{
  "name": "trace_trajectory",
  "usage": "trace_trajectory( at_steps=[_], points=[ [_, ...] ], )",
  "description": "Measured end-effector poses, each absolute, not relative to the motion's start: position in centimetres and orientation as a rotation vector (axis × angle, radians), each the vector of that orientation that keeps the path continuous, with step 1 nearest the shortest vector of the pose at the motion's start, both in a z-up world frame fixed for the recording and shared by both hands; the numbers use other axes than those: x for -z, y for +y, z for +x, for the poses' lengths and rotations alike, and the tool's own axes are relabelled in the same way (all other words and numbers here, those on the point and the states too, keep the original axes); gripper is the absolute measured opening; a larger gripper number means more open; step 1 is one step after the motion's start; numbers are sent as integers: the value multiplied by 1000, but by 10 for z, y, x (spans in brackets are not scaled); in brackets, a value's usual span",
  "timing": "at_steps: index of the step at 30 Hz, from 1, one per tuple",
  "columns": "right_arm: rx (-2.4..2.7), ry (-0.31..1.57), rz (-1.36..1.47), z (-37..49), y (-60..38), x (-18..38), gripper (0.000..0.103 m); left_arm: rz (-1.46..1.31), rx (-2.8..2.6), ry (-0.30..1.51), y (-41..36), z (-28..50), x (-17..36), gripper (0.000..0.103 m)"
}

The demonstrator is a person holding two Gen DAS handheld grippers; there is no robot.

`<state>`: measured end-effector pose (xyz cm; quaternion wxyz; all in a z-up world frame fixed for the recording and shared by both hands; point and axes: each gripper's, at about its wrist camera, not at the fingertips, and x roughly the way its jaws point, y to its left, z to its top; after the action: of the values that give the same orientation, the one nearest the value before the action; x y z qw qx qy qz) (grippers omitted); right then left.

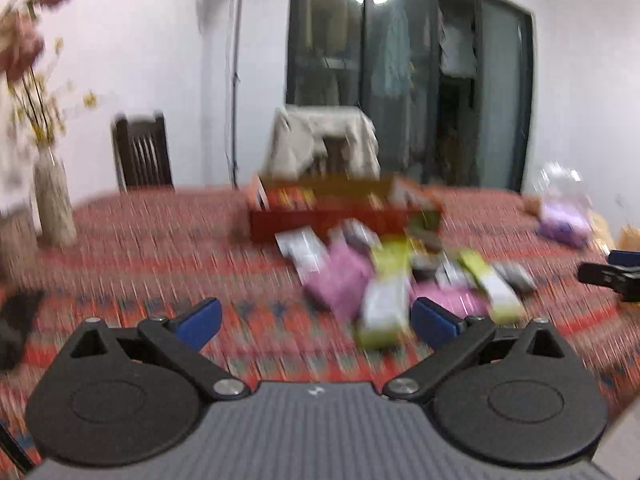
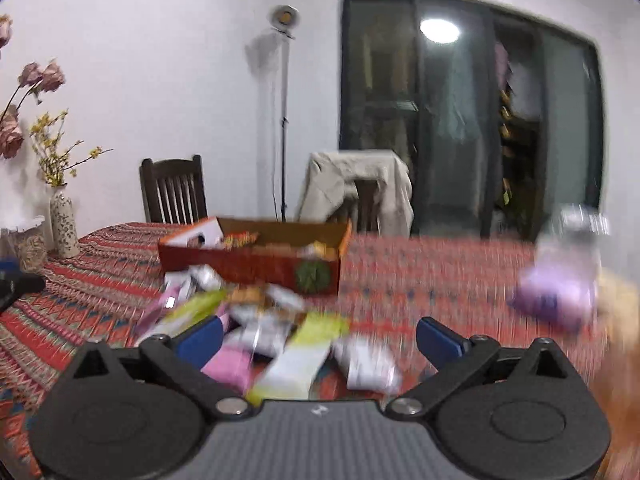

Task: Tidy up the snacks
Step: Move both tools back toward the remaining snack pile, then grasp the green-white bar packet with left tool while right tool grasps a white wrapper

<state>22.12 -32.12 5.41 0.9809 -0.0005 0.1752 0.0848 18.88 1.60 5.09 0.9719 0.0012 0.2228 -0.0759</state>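
Observation:
A pile of snack packets [image 1: 392, 276], pink, yellow-green and white, lies on the patterned tablecloth in front of an open red cardboard box [image 1: 344, 208]. My left gripper [image 1: 316, 322] is open and empty, above the cloth just left of the pile. My right gripper [image 2: 318, 338] is open and empty, with the near packets [image 2: 280, 344] between and under its fingers; a yellow-green packet [image 2: 304, 356] lies nearest. The box [image 2: 256, 264] holds some snacks. The right gripper's tip shows at the right edge of the left wrist view [image 1: 612, 276]. Both views are motion-blurred.
A purple bag [image 2: 560, 292] with a clear container behind it sits at the right. A vase with flowers [image 2: 64, 224] stands at the far left. Two chairs [image 2: 174, 188], one draped with a jacket [image 2: 360, 188], stand behind the table. A floor lamp [image 2: 285, 120] stands by the wall.

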Motion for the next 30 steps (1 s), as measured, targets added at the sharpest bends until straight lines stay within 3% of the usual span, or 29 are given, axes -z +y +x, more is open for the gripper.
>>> trace_trajectory(
  at_steps=[7,30],
  points=[
    [-108,481,145,183,-325,6,103,0,125,558,10,153,-17,103],
    [-168,532,125,195,-299,19,103,-28,63,581,10,185,-14,103]
  ],
)
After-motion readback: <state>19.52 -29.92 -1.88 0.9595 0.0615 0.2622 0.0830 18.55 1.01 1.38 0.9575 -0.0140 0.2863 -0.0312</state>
